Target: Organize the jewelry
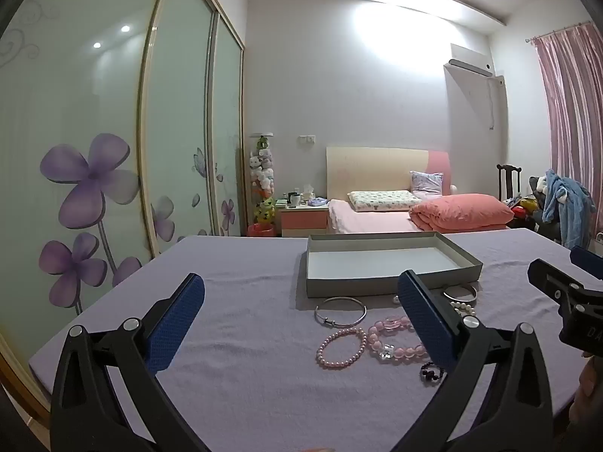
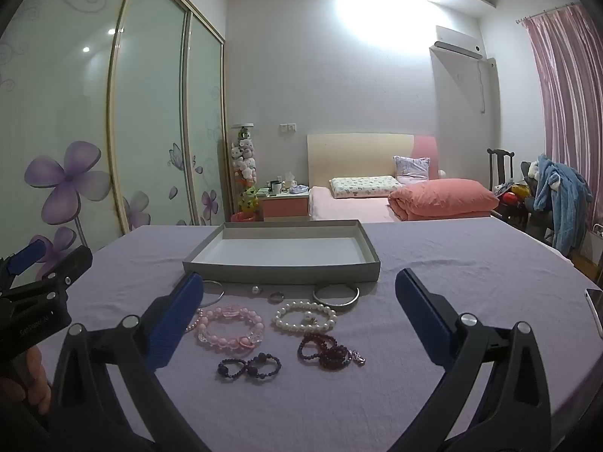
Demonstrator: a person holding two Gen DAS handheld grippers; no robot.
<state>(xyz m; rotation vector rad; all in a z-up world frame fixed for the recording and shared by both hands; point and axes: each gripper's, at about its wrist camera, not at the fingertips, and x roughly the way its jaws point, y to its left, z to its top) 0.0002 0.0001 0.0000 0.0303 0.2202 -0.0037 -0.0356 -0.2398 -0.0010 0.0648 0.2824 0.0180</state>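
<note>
One grey tray (image 2: 280, 272) sits bare, bracelets (image 2: 230, 326) lying outside, both grippers' fingers (image 2: 424, 310) released

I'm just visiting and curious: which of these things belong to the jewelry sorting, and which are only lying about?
Part of the job:
grey tray, empty
silver bangles
pink bead bracelets
white pearl bracelet
dark red beads
dark purple beads
small ring

Just lying about:
phone at the table edge
bed
blue garment

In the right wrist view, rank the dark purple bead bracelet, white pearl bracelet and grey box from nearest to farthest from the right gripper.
1. Dark purple bead bracelet, closest, front centre.
2. White pearl bracelet, behind it, mid-table.
3. Grey box, farthest, at the back.
</note>
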